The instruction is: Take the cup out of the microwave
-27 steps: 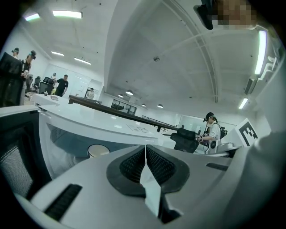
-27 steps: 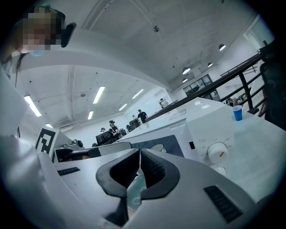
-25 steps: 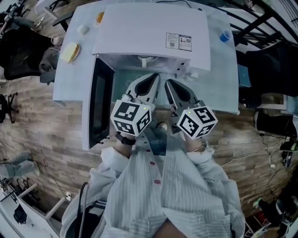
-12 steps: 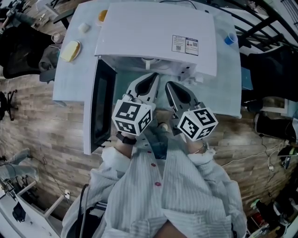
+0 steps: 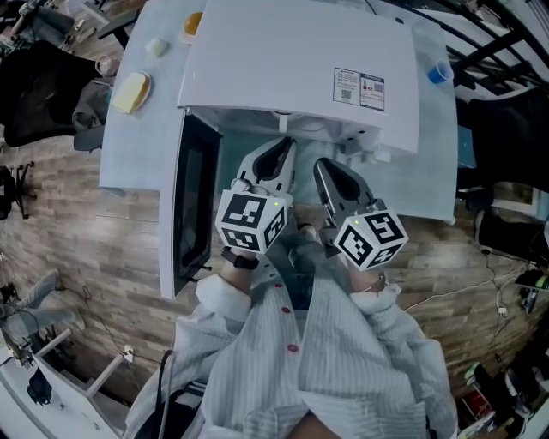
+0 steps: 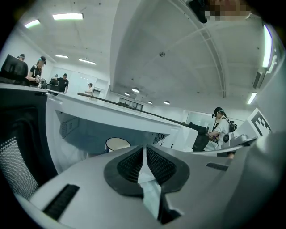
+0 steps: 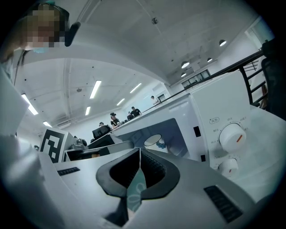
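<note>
A white microwave [image 5: 300,60] stands on the table with its door [image 5: 193,206] swung open to the left. Inside the cavity stands a white cup [image 6: 117,144] with a blue print [image 7: 154,141], to the left of the dials [image 7: 232,136]. My left gripper [image 5: 287,147] and right gripper [image 5: 324,167] hover side by side just in front of the opening, pointing at it, short of the cup. Both are shut with nothing between their pads [image 6: 144,147] [image 7: 139,150]. In the head view the microwave's top hides most of the cup.
The pale table [image 5: 137,146] carries a yellow item [image 5: 130,92], a small white thing [image 5: 156,47] and an orange item [image 5: 193,26] at the left, and a blue cup [image 5: 440,73] at the right. Chairs and gear stand around; people are in the background.
Both grippers have sunk a little in front of the open microwave. Their jaws have stayed shut and empty.
</note>
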